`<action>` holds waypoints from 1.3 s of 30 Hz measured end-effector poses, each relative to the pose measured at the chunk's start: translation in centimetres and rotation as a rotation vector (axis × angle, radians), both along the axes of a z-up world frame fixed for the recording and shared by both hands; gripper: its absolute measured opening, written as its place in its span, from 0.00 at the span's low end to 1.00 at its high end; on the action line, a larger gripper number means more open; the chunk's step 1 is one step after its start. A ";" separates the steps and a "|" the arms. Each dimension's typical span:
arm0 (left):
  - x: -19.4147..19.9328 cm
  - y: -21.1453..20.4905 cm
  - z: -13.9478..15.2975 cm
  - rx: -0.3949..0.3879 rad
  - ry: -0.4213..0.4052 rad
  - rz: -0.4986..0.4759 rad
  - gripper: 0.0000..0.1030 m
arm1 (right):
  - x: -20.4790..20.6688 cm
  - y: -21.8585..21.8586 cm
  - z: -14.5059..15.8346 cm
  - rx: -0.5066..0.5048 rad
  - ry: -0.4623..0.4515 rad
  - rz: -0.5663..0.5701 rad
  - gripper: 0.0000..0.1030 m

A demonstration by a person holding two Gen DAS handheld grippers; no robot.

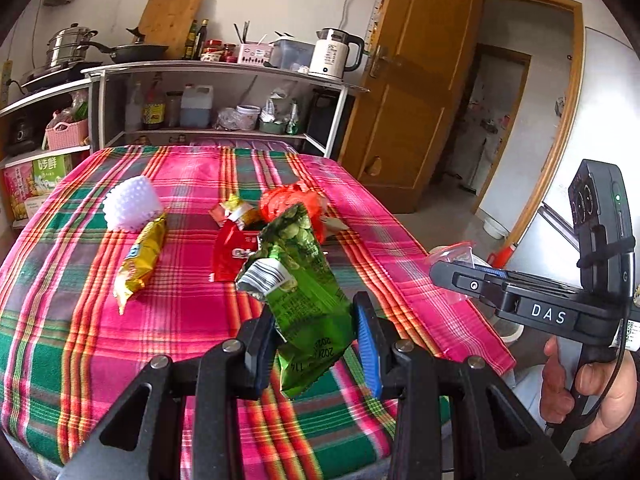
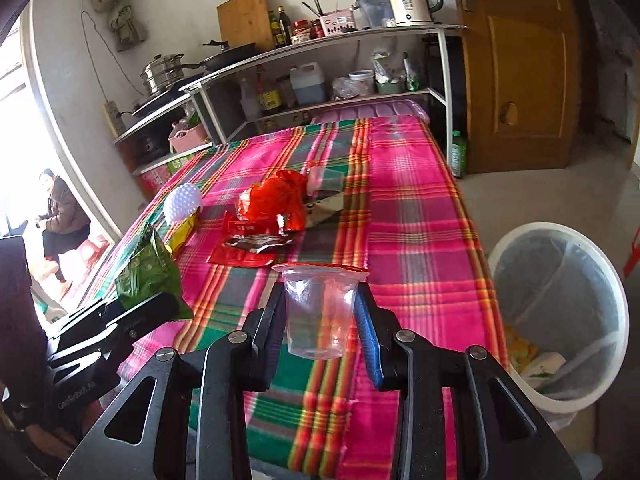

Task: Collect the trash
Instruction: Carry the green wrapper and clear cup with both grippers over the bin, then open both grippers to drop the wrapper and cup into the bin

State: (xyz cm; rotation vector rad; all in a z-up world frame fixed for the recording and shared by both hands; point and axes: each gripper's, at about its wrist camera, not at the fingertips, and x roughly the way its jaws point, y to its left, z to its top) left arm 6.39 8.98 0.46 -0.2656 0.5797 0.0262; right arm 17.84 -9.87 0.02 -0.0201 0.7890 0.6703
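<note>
left claw: our left claw (image 1: pixel 316 344) pinches a green snack bag (image 1: pixel 308 280) by its lower end; the bag sticks up and away from the fingers, its torn silver mouth at the far end, clear of the cloth.
right claw: our right claw (image 2: pixel 320 332) grips a clear plastic cup (image 2: pixel 318 312) across its sides, upright, its red-edged rim above the fingertips.
right hand: in the left wrist view a hand (image 1: pixel 580 384) holds the right claw's handle, off to the right of our left claw.
table: a plaid cloth (image 1: pixel 80 320) in pink, green and orange lies below both claws.
ahead of left claw: a red wrapper (image 1: pixel 232 256) lies just past the green bag, with a crumpled red plastic bag (image 1: pixel 288 200) beyond it.
ahead and left of left claw: a yellow snack bag (image 1: pixel 138 260) lies flat, its far end touching a white knobbly foam net (image 1: pixel 130 204).
bin: a white bin (image 2: pixel 560 320) lined with a clear bag stands on the floor right of our right claw, beside the table edge; some scraps lie in it.
far side: shelves with pots, bottles and a white kettle (image 1: pixel 334 54) stand beyond the table.
</note>
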 end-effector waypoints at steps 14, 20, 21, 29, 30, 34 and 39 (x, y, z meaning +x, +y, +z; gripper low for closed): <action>4.8 -7.1 1.4 0.036 -0.006 -0.182 0.36 | 0.4 -9.1 0.1 0.022 -0.008 -0.180 0.34; 7.1 -9.8 1.5 0.042 -0.012 -0.251 0.36 | 1.2 -12.2 -0.5 0.018 -0.004 -0.254 0.34; 7.5 -10.2 1.4 0.042 -0.010 -0.262 0.36 | 1.3 -12.8 -0.6 0.016 -0.002 -0.267 0.34; 10.5 -13.9 0.4 0.043 0.017 -0.349 0.37 | 2.8 -16.9 -1.8 0.013 0.029 -0.356 0.34; 10.9 -14.4 0.3 0.043 0.020 -0.359 0.37 | 3.0 -17.3 -2.0 0.013 0.033 -0.365 0.34; 12.6 -16.1 -0.2 0.040 0.039 -0.391 0.37 | 3.7 -18.8 -2.5 0.012 0.048 -0.395 0.34; 14.0 -18.1 -1.1 0.037 0.066 -0.418 0.37 | 4.4 -20.1 -3.5 0.005 0.070 -0.419 0.35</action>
